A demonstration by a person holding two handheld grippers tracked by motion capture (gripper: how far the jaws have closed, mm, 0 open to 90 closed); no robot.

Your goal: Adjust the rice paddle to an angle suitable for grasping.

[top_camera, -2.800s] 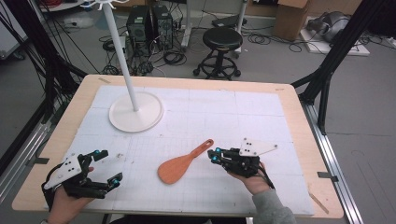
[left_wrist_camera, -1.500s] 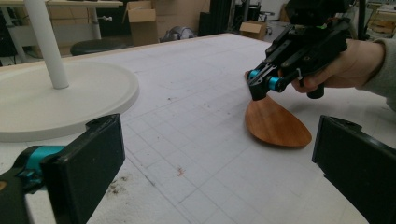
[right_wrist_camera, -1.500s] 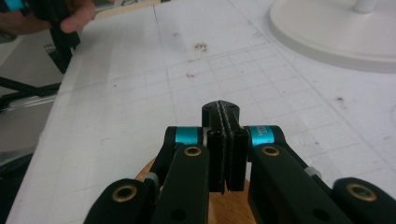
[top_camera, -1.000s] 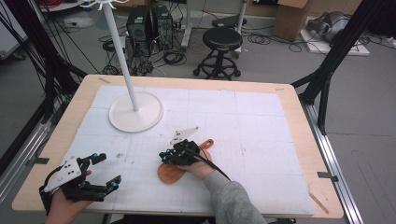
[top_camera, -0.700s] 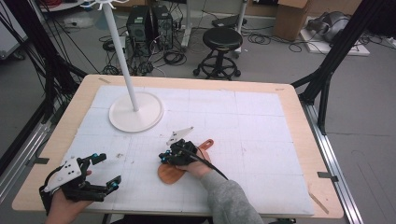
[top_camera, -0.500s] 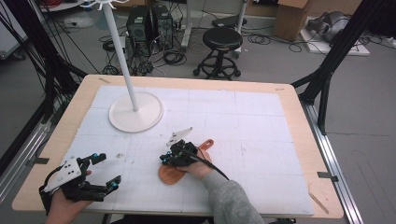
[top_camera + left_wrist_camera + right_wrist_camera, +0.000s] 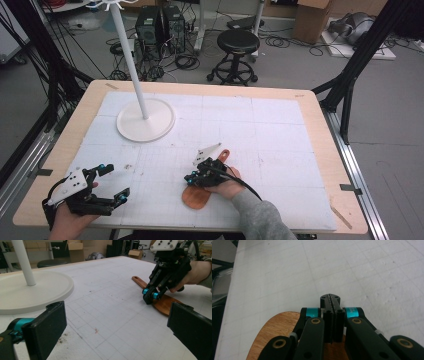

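A wooden spoon [image 7: 197, 198] lies flat on the white gridded mat, blade toward the front edge, handle [image 7: 223, 155] pointing away. My right gripper [image 7: 192, 179] rests low over the spoon's neck, jaws pressed together; in the right gripper view [image 7: 330, 298] nothing shows between them, and the spoon's blade [image 7: 276, 328] lies just under and to the left. The left gripper view shows that gripper [image 7: 150, 293] tip-down at the spoon [image 7: 165, 305]. My left gripper [image 7: 114, 182] sits near the front left corner, open and empty [image 7: 117, 323].
A white stand with a round base [image 7: 145, 120] and a tall pole stands at the back left of the mat [image 7: 32, 291]. The wooden table edge [image 7: 320, 125] frames the mat. A stool and cables are on the floor beyond.
The right gripper has travelled left from beside the spoon's handle to sit on top of the spoon, and has barely shifted over the last second. The left gripper stays put.
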